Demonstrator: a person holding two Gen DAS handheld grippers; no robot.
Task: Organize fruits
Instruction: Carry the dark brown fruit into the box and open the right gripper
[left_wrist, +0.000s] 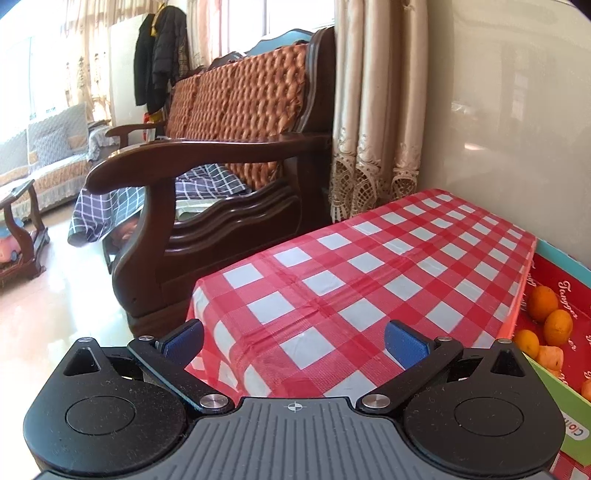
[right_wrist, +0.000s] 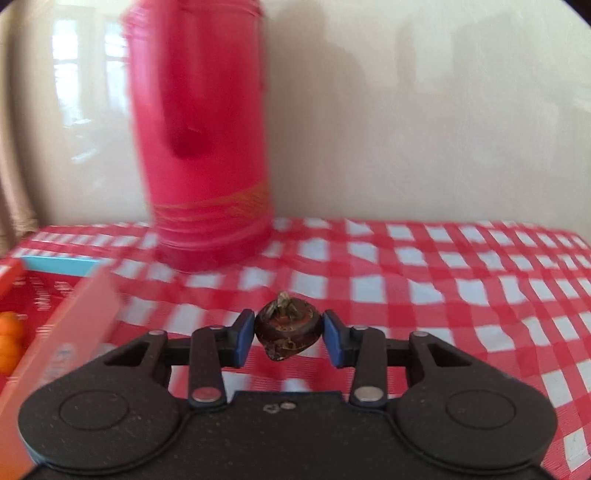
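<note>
My right gripper (right_wrist: 288, 338) is shut on a small dark brown fruit (right_wrist: 287, 334) with a dried stem, held above the red-and-white checked tablecloth (right_wrist: 461, 280). My left gripper (left_wrist: 293, 341) is open and empty, hovering over the tablecloth (left_wrist: 369, 266) near its front left corner. Several oranges (left_wrist: 548, 314) lie in a red cardboard box (left_wrist: 565, 280) at the right edge of the left wrist view. The same box (right_wrist: 40, 295) with oranges (right_wrist: 9, 339) shows at the left of the right wrist view.
A tall red thermos (right_wrist: 201, 136) stands on the table against the cream wall (right_wrist: 424, 110), just behind the box. A dark wooden sofa (left_wrist: 207, 173) stands left of the table, with curtains (left_wrist: 373, 122) behind it. The box's open flap (right_wrist: 62, 339) rises beside my right gripper.
</note>
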